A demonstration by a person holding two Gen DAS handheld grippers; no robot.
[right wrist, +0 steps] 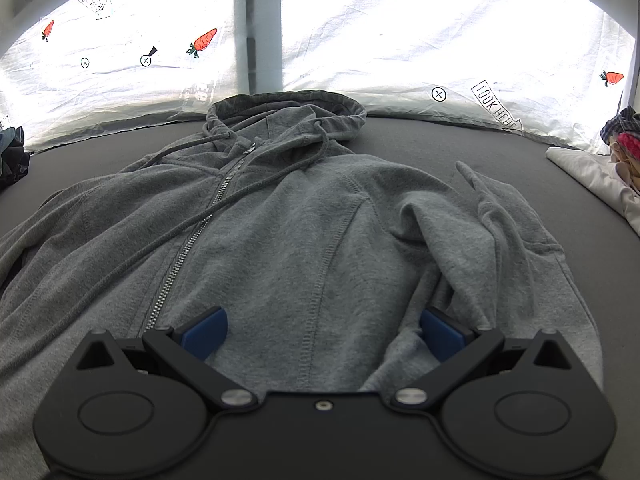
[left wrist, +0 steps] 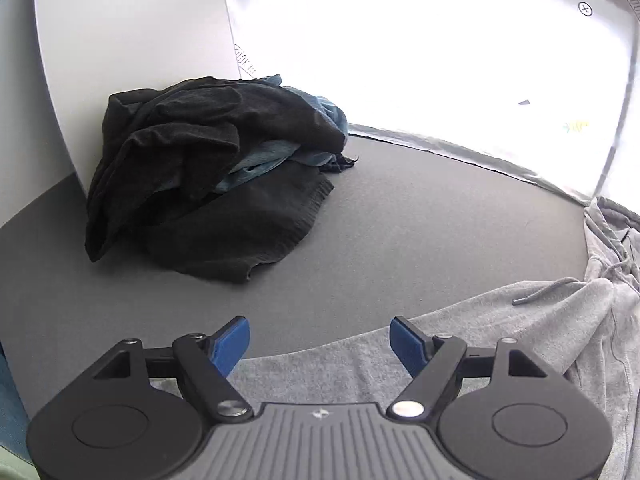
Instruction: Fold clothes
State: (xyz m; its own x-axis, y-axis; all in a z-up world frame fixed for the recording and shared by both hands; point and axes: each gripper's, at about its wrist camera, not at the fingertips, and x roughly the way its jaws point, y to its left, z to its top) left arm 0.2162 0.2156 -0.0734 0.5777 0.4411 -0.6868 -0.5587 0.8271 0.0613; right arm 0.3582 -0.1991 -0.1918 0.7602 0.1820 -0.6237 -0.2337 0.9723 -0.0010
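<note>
At the right edge, the grey hoodie (left wrist: 520, 340) runs out of view

You had strong backlight: the white sheet (right wrist: 400, 40) blew out behind the dark mat (left wrist: 400, 220). Focus stayed sharp, fisheye bent edges, corners vignetted black.

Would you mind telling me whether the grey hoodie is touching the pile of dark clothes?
Apart. The left wrist view shows a broad strip of bare grey table between the grey hoodie and the pile of dark clothes.
</note>
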